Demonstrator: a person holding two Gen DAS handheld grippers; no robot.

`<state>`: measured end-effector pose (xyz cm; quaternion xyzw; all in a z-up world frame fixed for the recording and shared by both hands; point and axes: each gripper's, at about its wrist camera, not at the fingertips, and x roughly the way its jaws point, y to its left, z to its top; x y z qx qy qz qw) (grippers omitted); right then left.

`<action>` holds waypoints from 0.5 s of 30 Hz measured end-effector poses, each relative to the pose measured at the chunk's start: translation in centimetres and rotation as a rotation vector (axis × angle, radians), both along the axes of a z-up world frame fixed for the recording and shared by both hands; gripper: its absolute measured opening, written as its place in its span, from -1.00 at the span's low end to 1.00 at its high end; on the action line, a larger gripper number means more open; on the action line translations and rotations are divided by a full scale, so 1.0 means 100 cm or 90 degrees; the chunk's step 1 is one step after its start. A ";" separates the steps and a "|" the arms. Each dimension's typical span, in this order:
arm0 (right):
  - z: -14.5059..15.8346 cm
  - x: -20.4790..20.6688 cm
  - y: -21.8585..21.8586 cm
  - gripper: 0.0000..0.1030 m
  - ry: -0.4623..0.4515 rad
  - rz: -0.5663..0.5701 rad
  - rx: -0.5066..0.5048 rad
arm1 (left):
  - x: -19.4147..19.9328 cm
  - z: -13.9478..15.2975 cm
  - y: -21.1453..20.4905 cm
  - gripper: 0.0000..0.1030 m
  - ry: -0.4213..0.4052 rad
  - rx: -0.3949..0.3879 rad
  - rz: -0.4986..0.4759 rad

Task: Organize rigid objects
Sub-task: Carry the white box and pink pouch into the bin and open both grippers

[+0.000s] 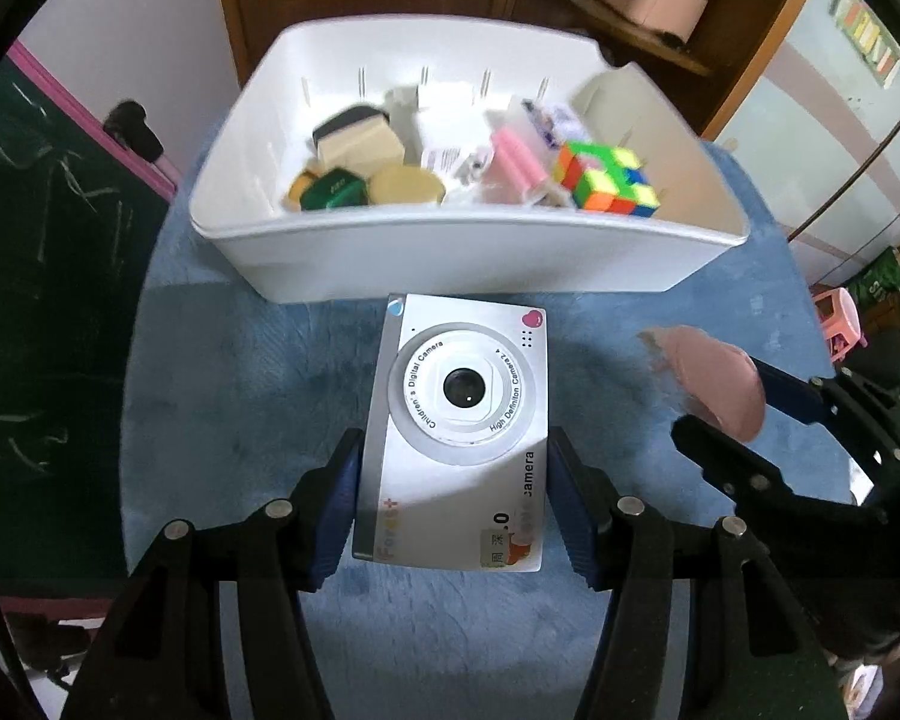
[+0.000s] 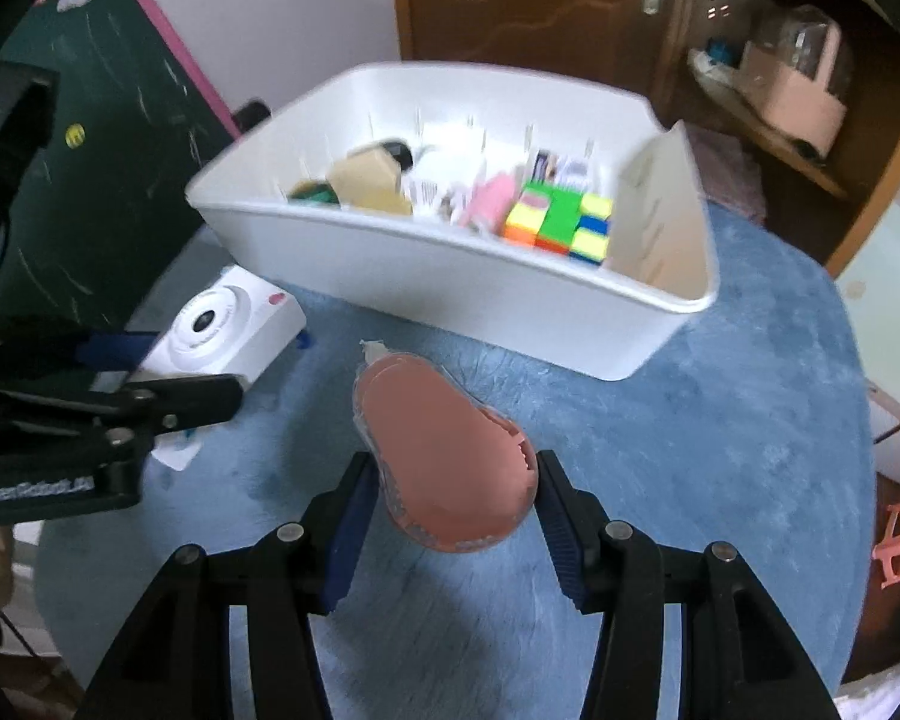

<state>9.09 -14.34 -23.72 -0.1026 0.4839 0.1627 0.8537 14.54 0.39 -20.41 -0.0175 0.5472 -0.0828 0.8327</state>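
Tongs grip both items: left tongs (image 1: 453, 498) clamp the toy camera (image 1: 456, 432), right tongs (image 2: 450, 504) the pink case (image 2: 444, 456). Your bin (image 1: 450, 264) lies straight ahead, nearest the camera.

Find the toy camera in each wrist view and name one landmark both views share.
Left wrist view: the toy camera fills the lower centre, between the left gripper's pads.
Right wrist view: it sits at the left edge, behind the other gripper.
Shared landmark: the white bin on the blue mat.
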 end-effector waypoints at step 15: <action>0.136 -0.041 -0.017 0.03 -0.141 -0.045 0.013 | -0.022 0.125 -0.003 0.20 -0.115 0.078 0.016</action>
